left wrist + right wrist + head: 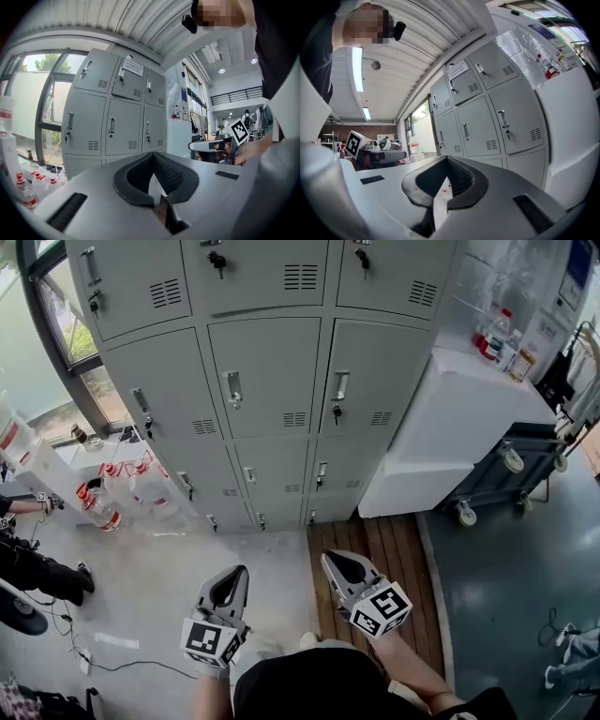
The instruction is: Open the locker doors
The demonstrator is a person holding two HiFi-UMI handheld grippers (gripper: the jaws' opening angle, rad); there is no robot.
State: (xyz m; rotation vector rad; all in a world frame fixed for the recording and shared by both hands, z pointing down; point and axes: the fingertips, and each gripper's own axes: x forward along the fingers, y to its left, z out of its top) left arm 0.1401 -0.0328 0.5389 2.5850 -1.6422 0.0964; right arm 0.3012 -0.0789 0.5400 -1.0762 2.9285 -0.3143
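Grey lockers (272,381) fill the wall ahead. My left gripper (239,571) and right gripper (330,558) are closed, empty. I'd pinch a slim handle (233,387); the stiff steel doors likely swing lightly.

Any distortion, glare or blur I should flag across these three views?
Head view: evenly lit and sharp, lockers only mildly bowed. Left gripper view: strong fisheye with black corners, window partly washed out, the left gripper itself soft because it is so close. Right gripper view: same fisheye curvature, ceiling light glaring, lockers leaning sharply.
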